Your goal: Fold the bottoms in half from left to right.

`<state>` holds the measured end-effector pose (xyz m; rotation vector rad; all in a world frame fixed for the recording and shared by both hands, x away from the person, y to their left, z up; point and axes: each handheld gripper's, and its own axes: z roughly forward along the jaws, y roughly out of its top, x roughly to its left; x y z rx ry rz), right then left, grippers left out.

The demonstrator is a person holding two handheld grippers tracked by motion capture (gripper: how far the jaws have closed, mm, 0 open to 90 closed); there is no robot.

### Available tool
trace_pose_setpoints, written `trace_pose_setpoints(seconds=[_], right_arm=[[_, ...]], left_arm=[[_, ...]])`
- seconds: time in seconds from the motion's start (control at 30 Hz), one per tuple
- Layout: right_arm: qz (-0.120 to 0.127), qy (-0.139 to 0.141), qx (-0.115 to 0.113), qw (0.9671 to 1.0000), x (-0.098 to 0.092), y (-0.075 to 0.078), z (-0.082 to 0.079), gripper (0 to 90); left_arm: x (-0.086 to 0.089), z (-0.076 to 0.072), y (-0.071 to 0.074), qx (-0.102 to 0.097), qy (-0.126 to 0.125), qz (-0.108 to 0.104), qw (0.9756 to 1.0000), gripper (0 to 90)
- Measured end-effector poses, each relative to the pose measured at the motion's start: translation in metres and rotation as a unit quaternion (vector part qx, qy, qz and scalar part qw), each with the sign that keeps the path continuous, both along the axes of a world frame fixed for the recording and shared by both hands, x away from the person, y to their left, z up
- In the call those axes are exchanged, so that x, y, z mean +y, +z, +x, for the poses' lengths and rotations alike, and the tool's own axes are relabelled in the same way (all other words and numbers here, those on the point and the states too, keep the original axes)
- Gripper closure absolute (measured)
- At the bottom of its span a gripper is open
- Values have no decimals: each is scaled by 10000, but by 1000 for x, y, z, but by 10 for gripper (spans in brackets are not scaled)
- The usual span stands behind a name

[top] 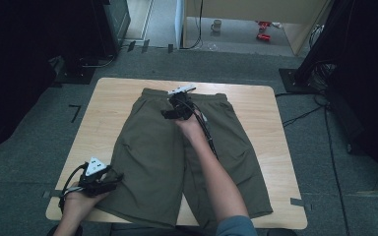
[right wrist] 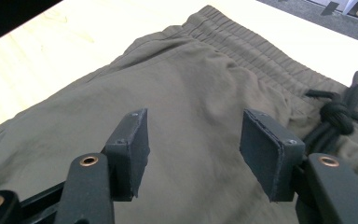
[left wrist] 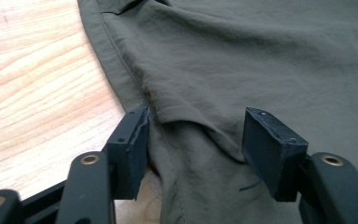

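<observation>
- Two grippers worked olive shorts [top: 177,157] on a wooden table [top: 261,105].
- Left gripper [top: 109,183], at seven o'clock, jaws apart over the hem.
- Right gripper [top: 170,114], near twelve o'clock by the drawstring [right wrist: 338,114], unclenched.

Light wooden table [top: 256,105] with rounded corners, standing on grey floor [top: 334,196], olive-green shorts [top: 152,152] spread flat on it (waistband at the far edge, legs toward the near edge), black drawstring [right wrist: 335,112] knotted at the waistband

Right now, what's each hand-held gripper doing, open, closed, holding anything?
Left hand-held gripper: open, jaws astride the shorts near a leg hem, not pinching.
Right hand-held gripper: open above the shorts, holding nothing.
</observation>
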<state>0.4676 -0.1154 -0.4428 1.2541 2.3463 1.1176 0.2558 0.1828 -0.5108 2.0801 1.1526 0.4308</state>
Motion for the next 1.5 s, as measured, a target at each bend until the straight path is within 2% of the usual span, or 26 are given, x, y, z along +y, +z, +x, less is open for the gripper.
trace_pose_setpoints(seconds=[0.17, 0.3, 0.47, 0.57, 0.7, 0.83, 0.97, 1.13, 1.27, 1.33, 1.5], right_arm=[[-27, 65, 117, 9999, 15, -8, 7, 424], [75, 59, 185, 9998, 25, -13, 12, 405], [219, -51, 176, 9996, 37, -20, 18, 377], [225, -56, 183, 9996, 48, -24, 21, 365], [154, 76, 155, 9997, 62, -27, 23, 372], [98, 69, 122, 9999, 73, -32, 25, 356], [204, 11, 52, 9998, 82, -36, 27, 343], [55, 65, -3, 10000, 96, -43, 28, 325], [107, 35, 74, 9999, 104, -49, 31, 316], [159, 7, 44, 9999, 108, -52, 31, 308], [82, 8, -63, 9999, 122, -57, 32, 274]], left_arm=[[-1, -2, 1, 34, -68, 14, 10000, 443], [-1, -2, 1, 75, -47, -37, 10000, 447], [2, -4, 4, 274, 64, -102, 9996, 381], [0, -7, 2, 181, -1, -37, 9998, 366], [2, -7, 1, 132, -17, -95, 9999, 377], [1, -8, 0, 99, -40, -115, 9999, 359], [-3, -9, 0, 78, -64, -94, 9999, 337], [-4, -9, 0, 122, -49, -102, 9999, 337], [-2, -11, 1, 167, -54, -91, 9998, 347], [-1, -12, 1, 151, -56, -91, 9998, 347], [-1, -13, 0, 96, -43, -64, 9999, 340]])
